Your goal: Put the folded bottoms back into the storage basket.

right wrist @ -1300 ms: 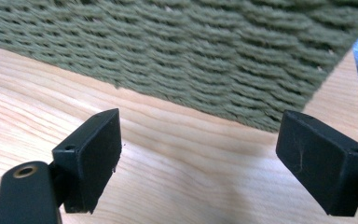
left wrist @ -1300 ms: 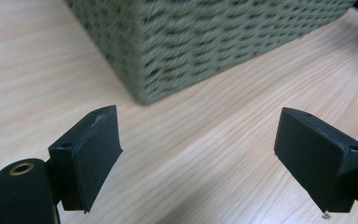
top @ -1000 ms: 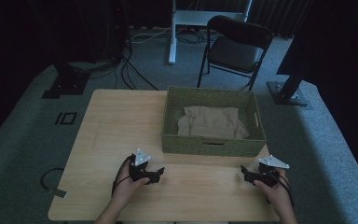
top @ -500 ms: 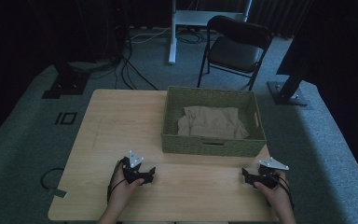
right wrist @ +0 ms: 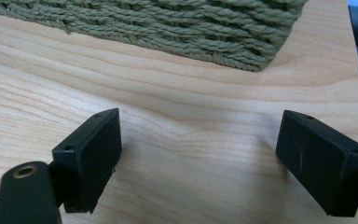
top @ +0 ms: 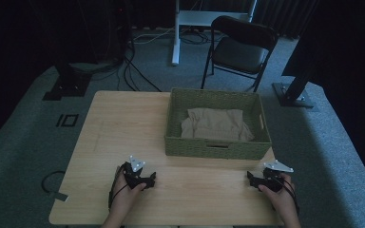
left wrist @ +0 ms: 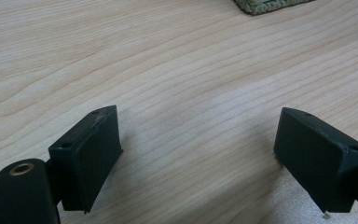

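One woven basket point(top: 217, 147) sits ahead of both my claws, with one beige cloth point(top: 216, 124) bunched inside it. My left gripper point(top: 148, 179) has its jaws spread wide, nothing between them, low over the wooden table point(top: 123, 123). My right gripper point(top: 251, 178) is spread wide too, empty, near the basket's corner. Two grippers, one chair point(top: 240, 47) beyond.

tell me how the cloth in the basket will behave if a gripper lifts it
The cloth lies crumpled in folds, so it is probably floppy and would drape from the jaws. It looks thin, likely light. One pinch may lift only a layer.
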Action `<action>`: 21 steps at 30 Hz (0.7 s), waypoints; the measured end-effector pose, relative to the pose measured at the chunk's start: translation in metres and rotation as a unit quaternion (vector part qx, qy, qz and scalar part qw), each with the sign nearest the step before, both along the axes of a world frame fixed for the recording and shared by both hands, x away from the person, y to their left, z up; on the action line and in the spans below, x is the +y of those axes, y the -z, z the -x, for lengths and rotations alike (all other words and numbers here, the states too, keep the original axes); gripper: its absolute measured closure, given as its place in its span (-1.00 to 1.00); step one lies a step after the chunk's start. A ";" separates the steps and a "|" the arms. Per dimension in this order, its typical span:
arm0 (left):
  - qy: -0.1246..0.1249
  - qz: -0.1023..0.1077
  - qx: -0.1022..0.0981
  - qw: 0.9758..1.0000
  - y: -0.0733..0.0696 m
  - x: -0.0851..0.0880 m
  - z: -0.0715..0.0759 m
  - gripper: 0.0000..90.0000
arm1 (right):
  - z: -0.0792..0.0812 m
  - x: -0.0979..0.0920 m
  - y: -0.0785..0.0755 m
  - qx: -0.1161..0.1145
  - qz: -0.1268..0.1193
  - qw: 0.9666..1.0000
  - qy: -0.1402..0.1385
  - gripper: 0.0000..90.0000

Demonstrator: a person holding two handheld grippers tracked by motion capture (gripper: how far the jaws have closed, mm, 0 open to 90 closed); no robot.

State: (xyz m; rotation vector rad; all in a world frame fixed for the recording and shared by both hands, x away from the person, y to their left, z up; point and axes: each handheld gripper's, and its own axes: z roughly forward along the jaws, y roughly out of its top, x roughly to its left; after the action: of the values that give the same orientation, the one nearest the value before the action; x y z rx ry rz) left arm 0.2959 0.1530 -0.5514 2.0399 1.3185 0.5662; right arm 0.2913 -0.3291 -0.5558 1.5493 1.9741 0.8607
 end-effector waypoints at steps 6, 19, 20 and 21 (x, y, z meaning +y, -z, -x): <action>-0.030 0.000 0.001 1.000 0.000 -0.005 -0.001 -0.66 | 0.001 0.001 0.000 0.002 -0.003 1.000 0.011 -0.70; -0.073 -0.002 0.008 0.997 0.001 -0.011 -0.002 -0.83 | 0.002 0.004 0.000 0.002 -0.003 1.000 0.025 -0.71; -0.073 -0.002 0.008 0.997 0.001 -0.011 -0.002 -0.83 | 0.002 0.004 0.000 0.003 -0.003 1.000 0.025 -0.72; -0.073 -0.002 0.008 0.997 0.001 -0.011 -0.002 -0.83 | 0.002 0.004 0.000 0.003 -0.004 1.000 0.025 -0.72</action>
State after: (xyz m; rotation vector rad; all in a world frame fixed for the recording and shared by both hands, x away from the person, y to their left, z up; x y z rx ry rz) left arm 0.2983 0.1422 -0.5522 1.9652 1.4856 0.6197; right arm 0.2888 -0.3253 -0.5561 1.5998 1.9302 0.8452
